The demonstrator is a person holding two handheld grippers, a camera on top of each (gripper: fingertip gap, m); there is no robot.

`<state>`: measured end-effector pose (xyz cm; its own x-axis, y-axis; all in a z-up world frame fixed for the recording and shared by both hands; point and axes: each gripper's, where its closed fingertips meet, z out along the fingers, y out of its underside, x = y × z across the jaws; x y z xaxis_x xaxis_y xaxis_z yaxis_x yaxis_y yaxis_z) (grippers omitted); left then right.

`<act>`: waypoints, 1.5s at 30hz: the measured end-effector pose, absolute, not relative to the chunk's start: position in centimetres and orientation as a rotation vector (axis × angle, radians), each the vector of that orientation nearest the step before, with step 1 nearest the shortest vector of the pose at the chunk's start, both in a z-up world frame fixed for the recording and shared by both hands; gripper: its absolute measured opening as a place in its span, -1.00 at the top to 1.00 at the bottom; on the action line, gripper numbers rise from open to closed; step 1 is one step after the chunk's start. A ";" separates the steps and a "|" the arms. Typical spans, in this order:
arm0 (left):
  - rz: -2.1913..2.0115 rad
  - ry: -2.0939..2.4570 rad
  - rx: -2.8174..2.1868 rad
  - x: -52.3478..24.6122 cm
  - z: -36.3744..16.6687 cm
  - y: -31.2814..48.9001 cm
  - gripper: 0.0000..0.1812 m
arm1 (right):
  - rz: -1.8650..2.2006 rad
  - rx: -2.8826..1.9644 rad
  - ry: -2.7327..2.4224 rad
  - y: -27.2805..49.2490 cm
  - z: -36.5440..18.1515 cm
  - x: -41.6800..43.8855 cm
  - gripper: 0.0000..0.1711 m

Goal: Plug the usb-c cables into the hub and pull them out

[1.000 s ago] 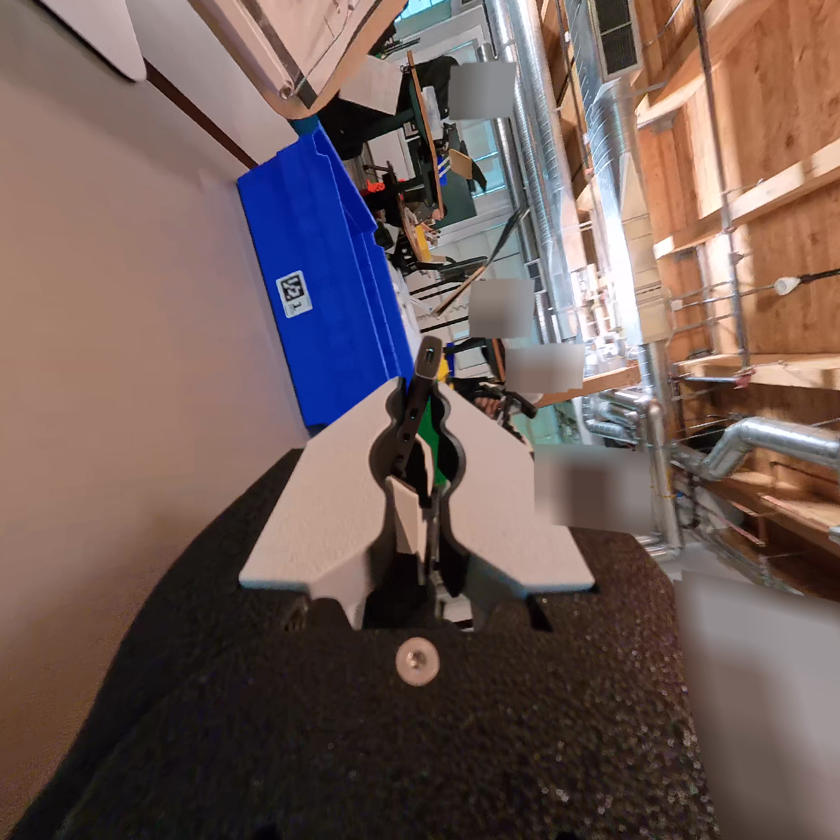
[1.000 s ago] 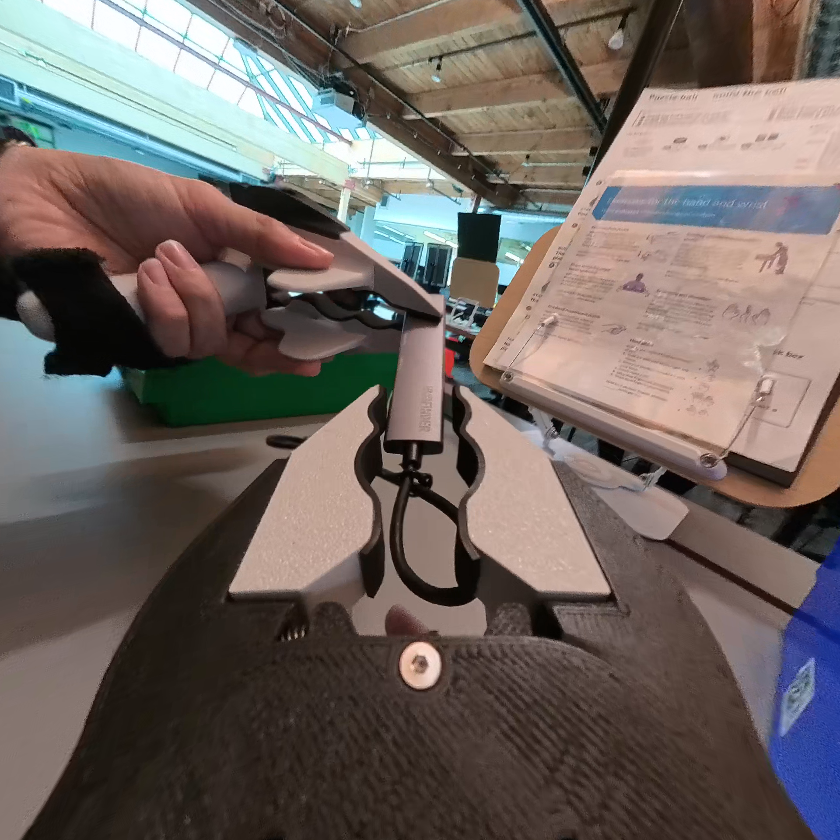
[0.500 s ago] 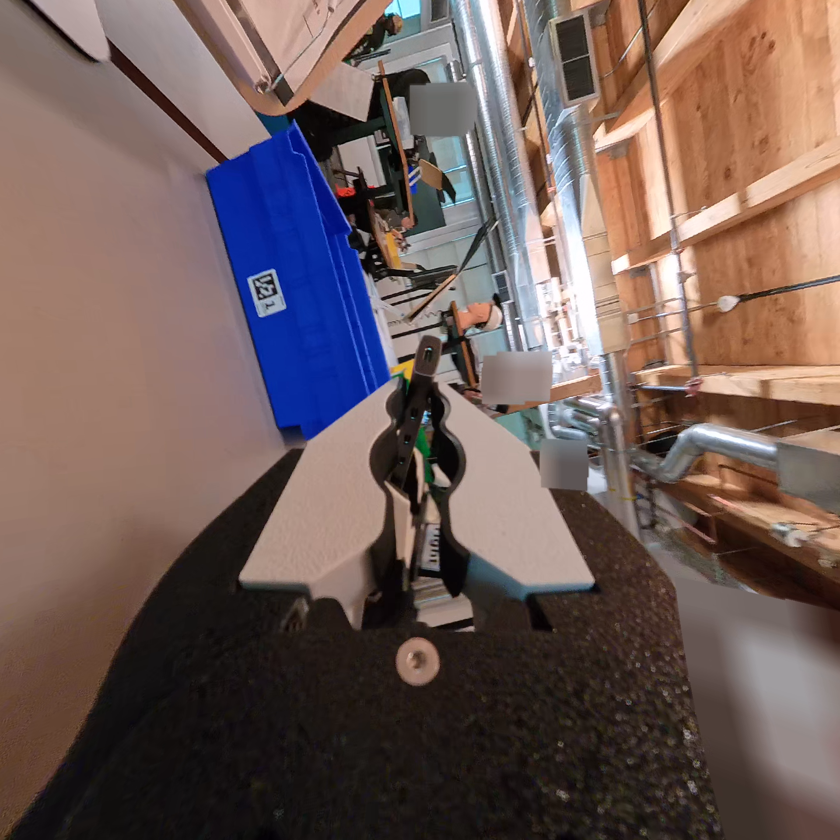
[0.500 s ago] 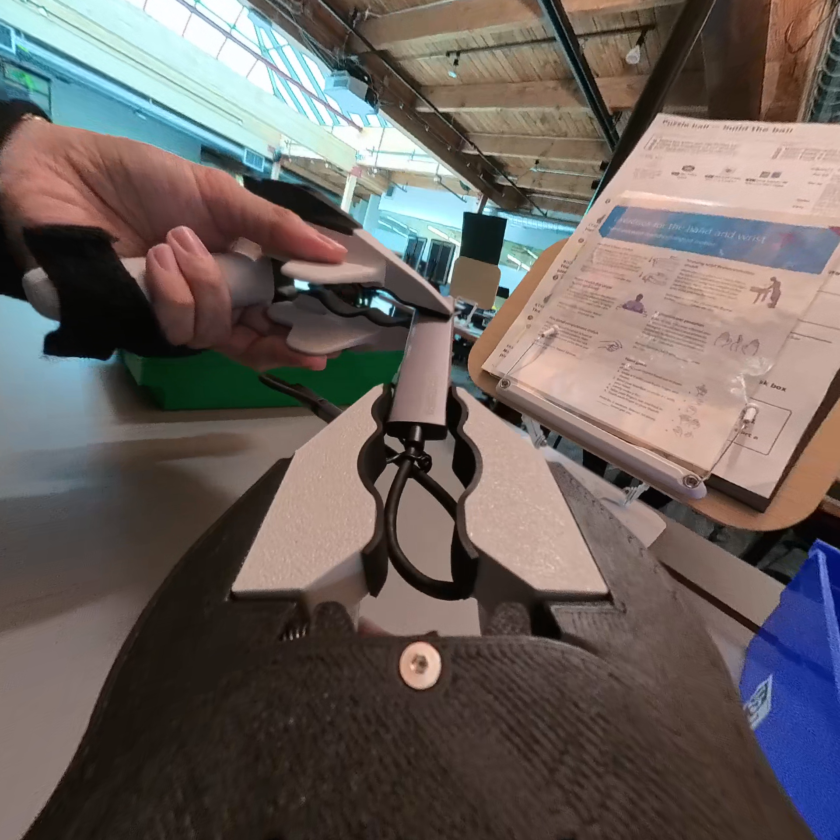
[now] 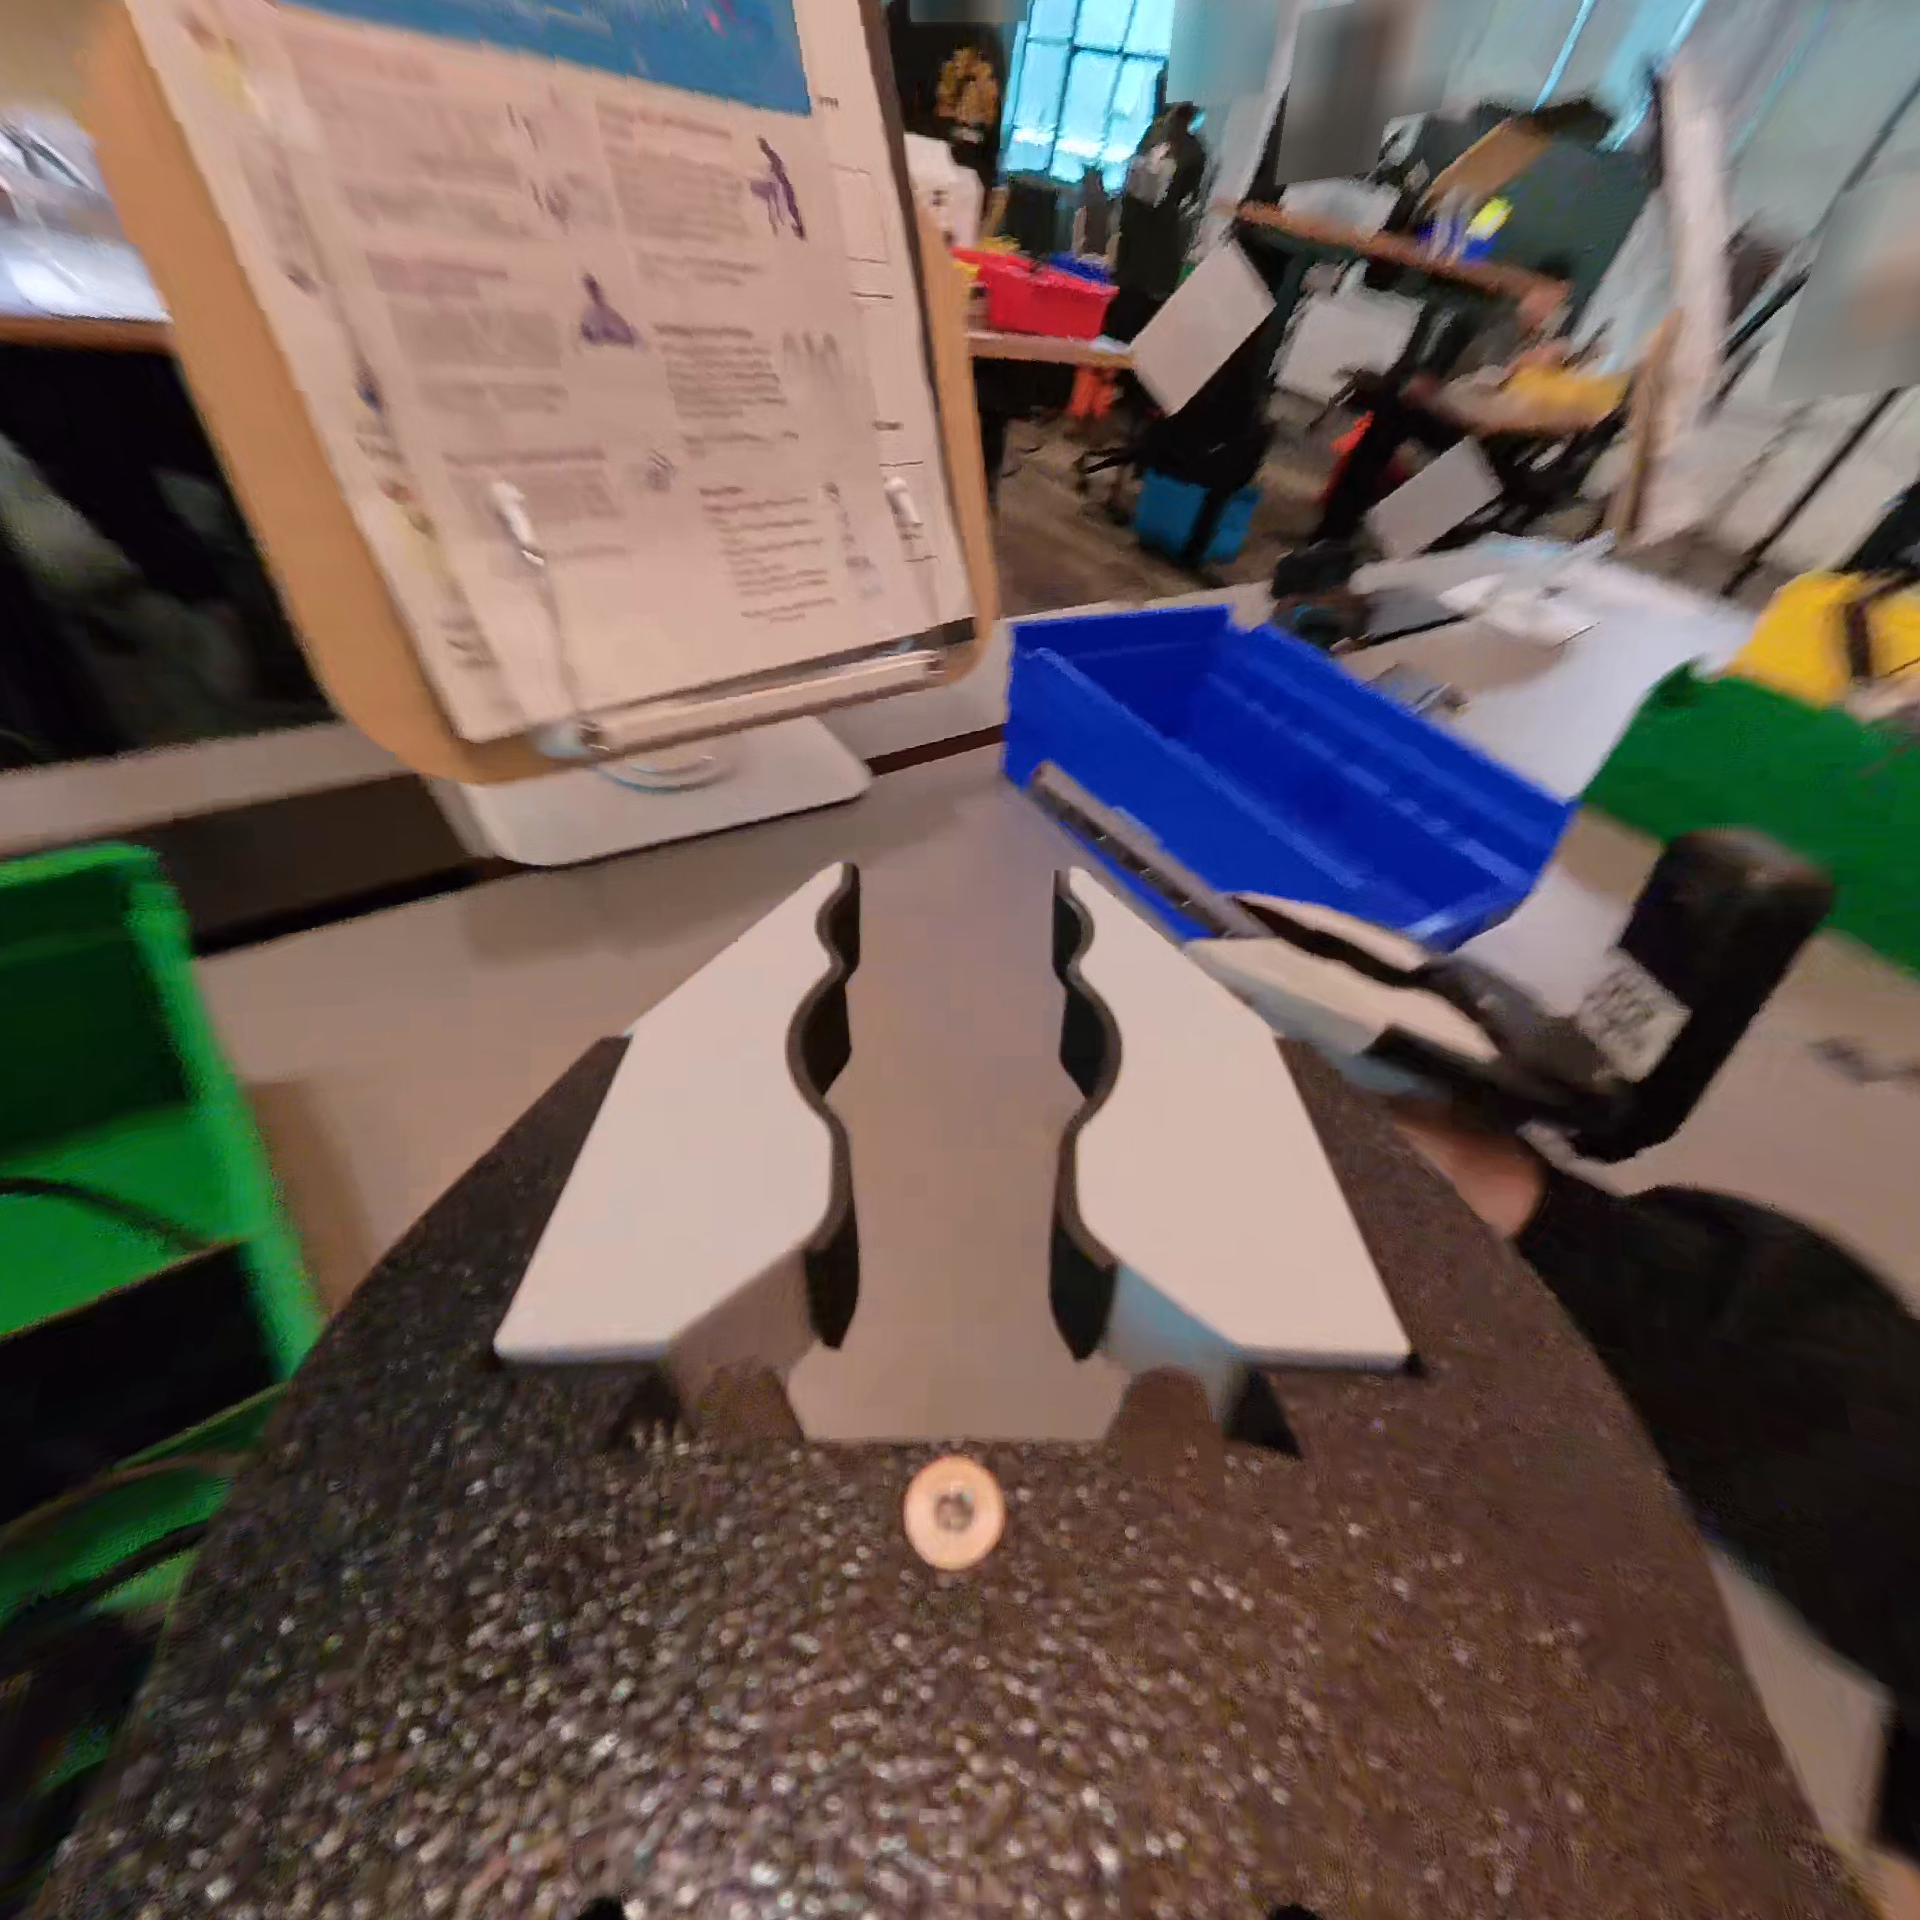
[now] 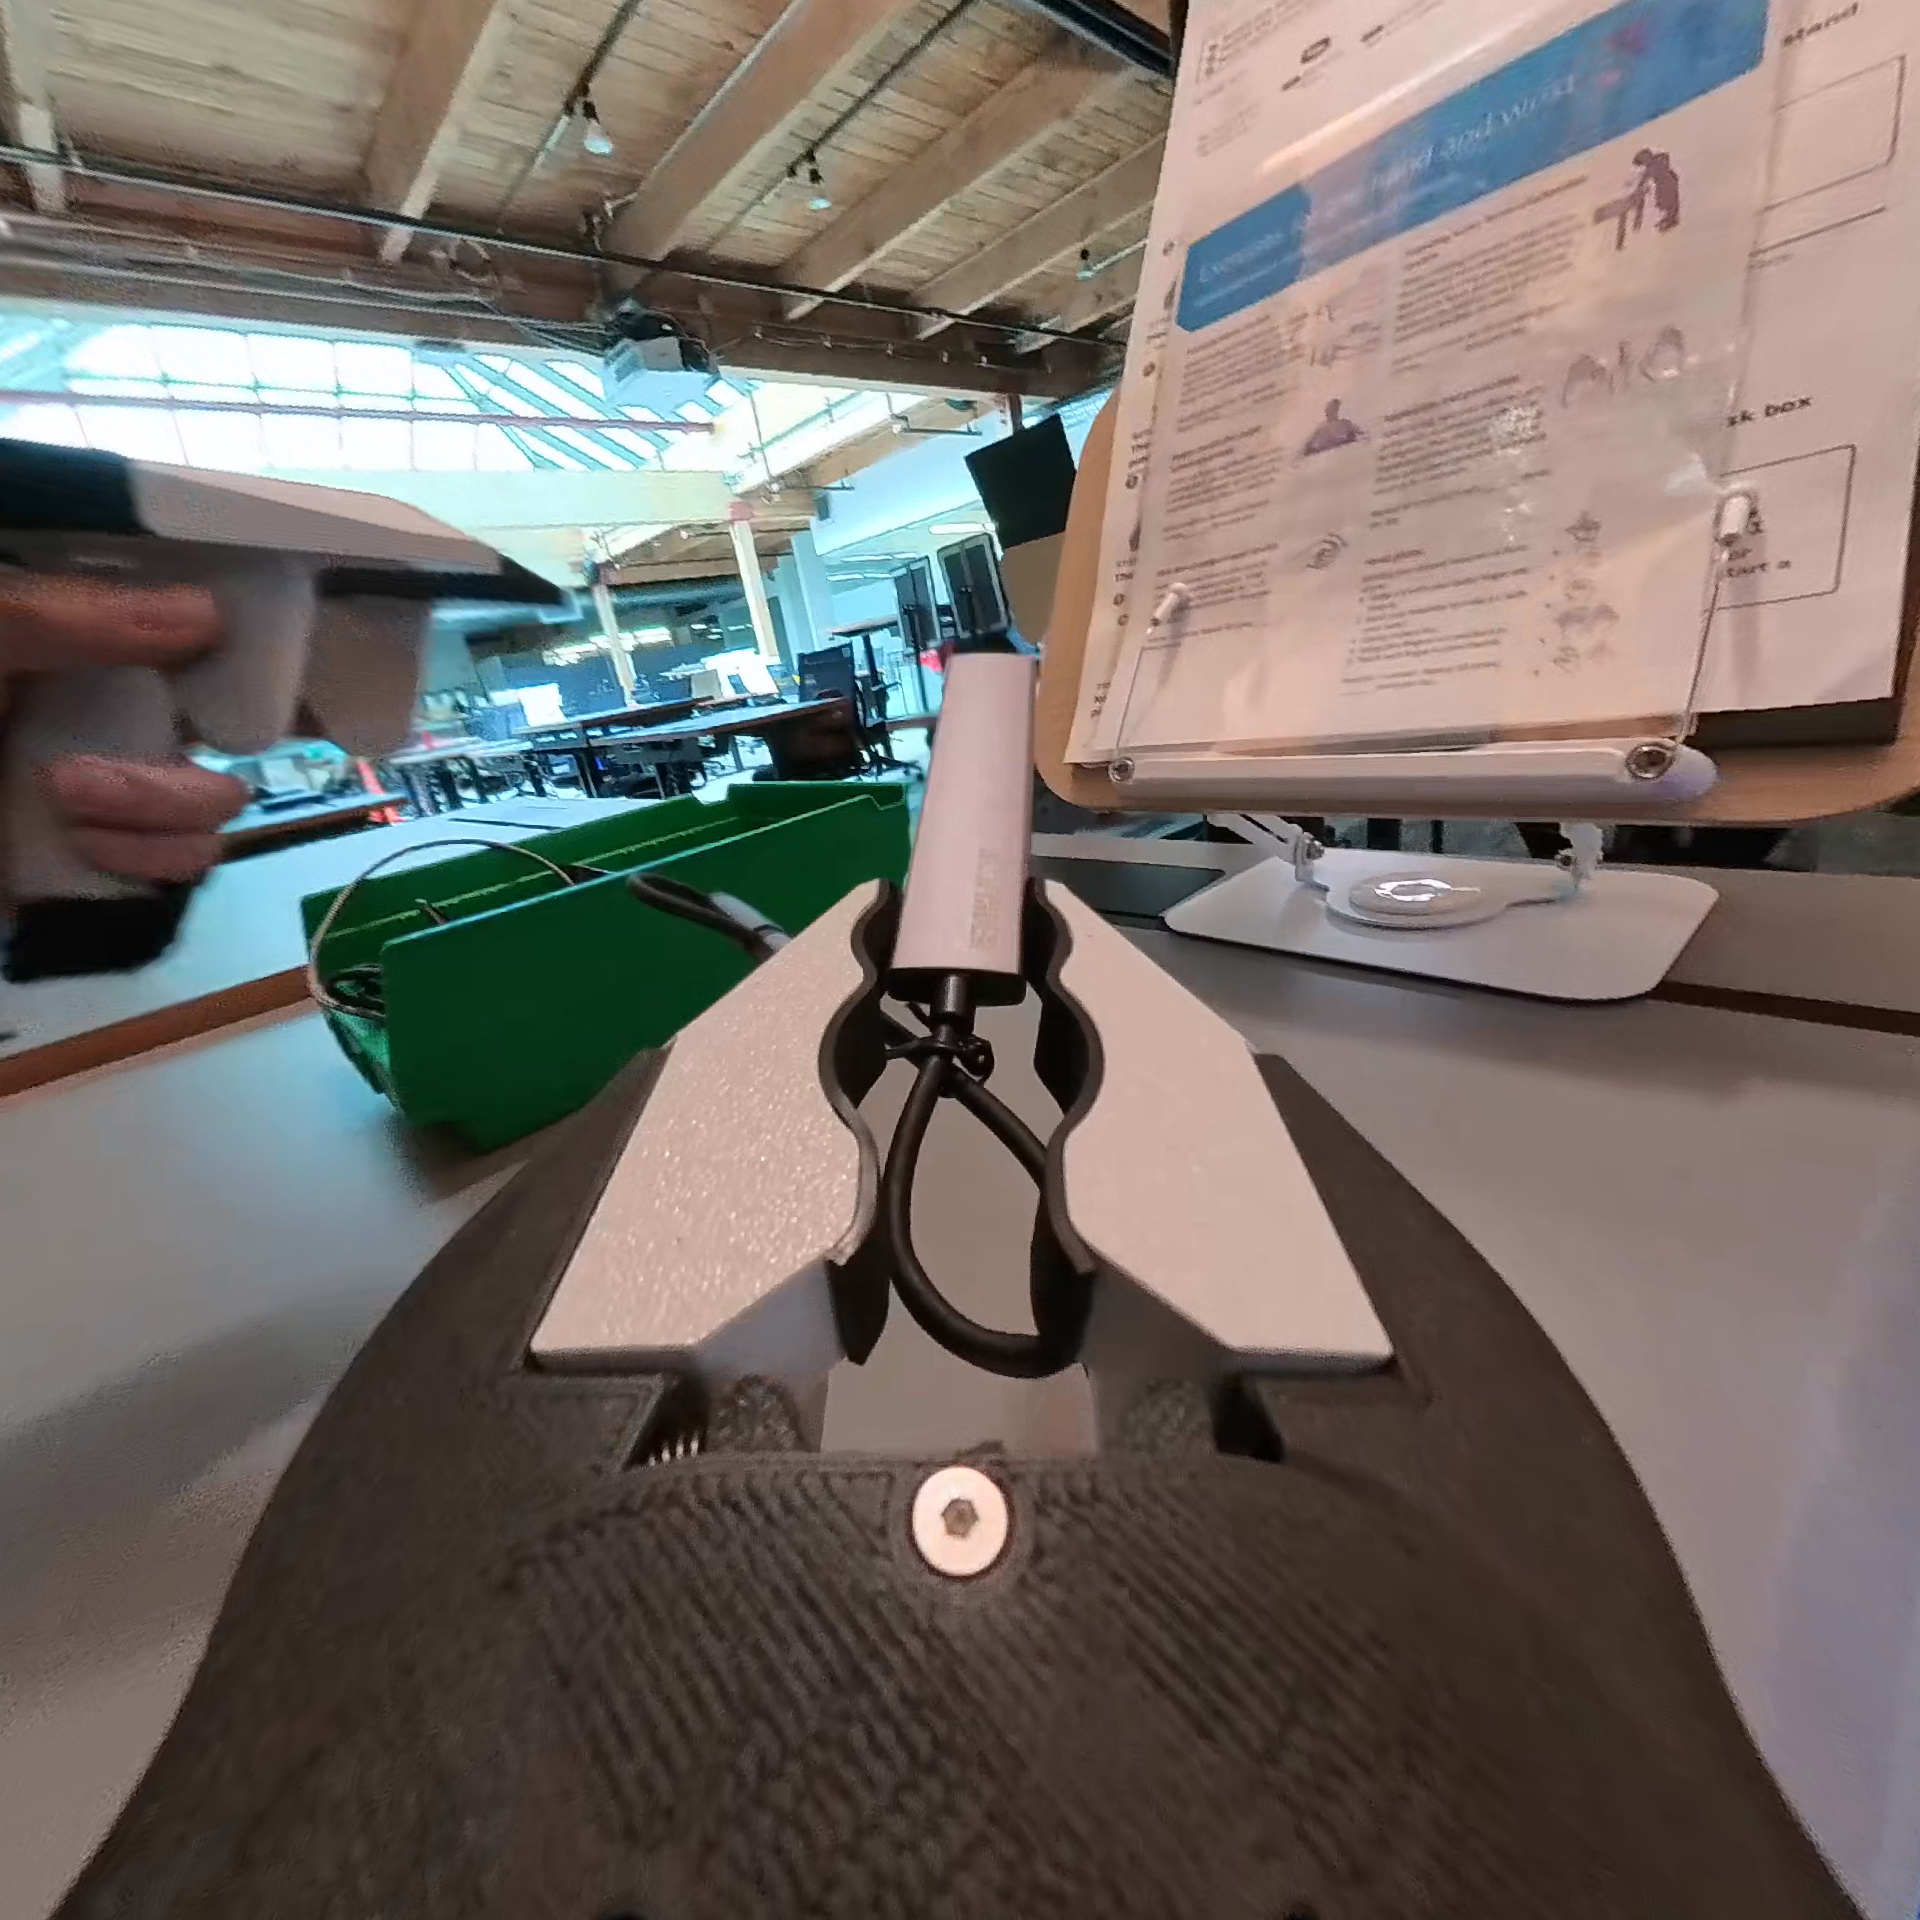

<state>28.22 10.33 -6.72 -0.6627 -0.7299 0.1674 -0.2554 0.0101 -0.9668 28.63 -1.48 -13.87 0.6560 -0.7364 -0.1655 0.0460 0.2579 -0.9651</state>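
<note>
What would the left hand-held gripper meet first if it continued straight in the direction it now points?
Probably the white base of the document stand, beyond bare table. The left hand-held gripper is open and empty; blur makes depth uncertain.

Grey table [image 6: 1558,1195]: green bin [image 6: 582,987], blue bin [image 5: 1278,769].

Printed writing, not repeated here, stands on the sheets [image 6: 1455,416] clipped to the stand [image 6: 1444,925] at the bench's far edge, on the hub's [image 6: 971,821] side, and on a white sticker [image 5: 1626,1013] on the right gripper [image 5: 1247,914].
</note>
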 end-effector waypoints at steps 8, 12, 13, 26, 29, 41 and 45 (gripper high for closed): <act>-0.819 2.049 -1.047 29.7 -8.9 27.3 0.64 | -0.632 -1.244 0.723 -1.6 -14.5 29.2 0.72; -0.680 2.346 -1.199 28.6 -14.1 30.4 0.63 | -0.633 -1.250 0.717 -1.4 -14.5 29.2 0.72; -0.676 2.375 -1.262 28.5 -15.1 30.7 0.63 | -0.633 -1.256 0.711 -1.3 -14.5 29.2 0.72; -0.816 2.071 -1.716 27.6 -17.7 33.1 0.64 | -0.637 -1.262 0.701 -1.2 -14.5 29.1 0.72; -1.037 1.876 -1.837 27.9 -16.6 34.3 0.59 | -0.634 -1.264 0.700 -1.2 -14.5 29.1 0.72; -1.333 1.658 -2.039 31.0 -17.6 34.6 0.80 | -0.646 -1.263 0.694 -1.2 -14.5 29.0 0.72; -1.325 1.684 -1.791 30.7 -14.9 33.9 0.98 | -0.652 -1.249 0.706 -1.7 -14.4 29.0 0.72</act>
<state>30.66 33.94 -14.90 -0.1418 -0.9123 0.3842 -0.5880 -0.2346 -0.7741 29.04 -1.71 -14.38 0.6266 -0.7703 -0.1186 0.0567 0.1968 -0.9788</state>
